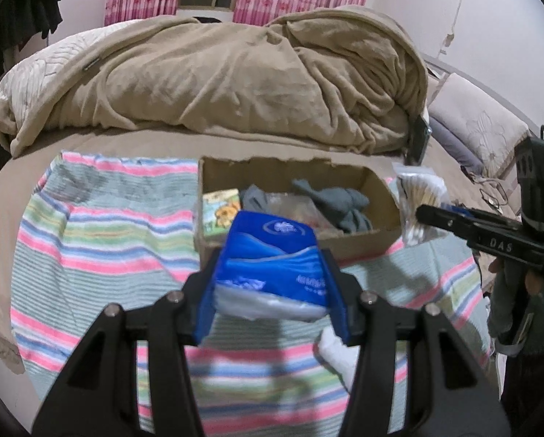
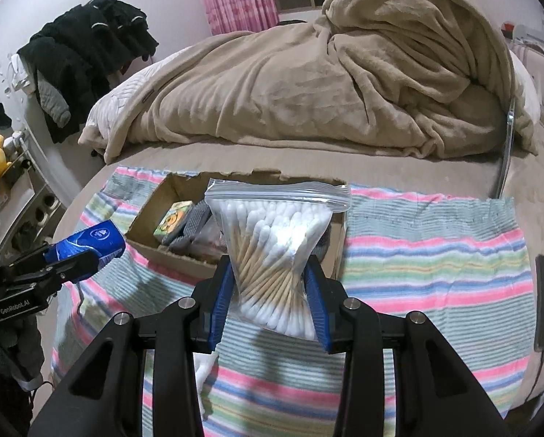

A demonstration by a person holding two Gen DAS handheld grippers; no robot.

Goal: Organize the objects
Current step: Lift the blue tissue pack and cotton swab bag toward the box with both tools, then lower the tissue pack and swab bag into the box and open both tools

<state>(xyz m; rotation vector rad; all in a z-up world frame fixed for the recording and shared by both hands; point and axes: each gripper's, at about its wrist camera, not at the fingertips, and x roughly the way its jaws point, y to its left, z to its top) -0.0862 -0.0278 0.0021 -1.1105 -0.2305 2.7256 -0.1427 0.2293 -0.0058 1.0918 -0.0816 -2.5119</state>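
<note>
Two claws each pinch a load above a striped towel (image 2: 435,255). The left gripper (image 1: 272,284) clamps a blue tissue pack (image 1: 272,255) whose white lettering is too blurred to read. The right gripper (image 2: 272,291), marked "DAS" on its body in the left view, squeezes a zip bag of cotton swabs (image 2: 275,247). The left tool reads "GenRobot.AI" in the right view. Just ahead of both sits a cardboard box (image 1: 377,185) holding grey socks (image 1: 341,204) and a small cartoon-printed packet (image 1: 222,211).
</note>
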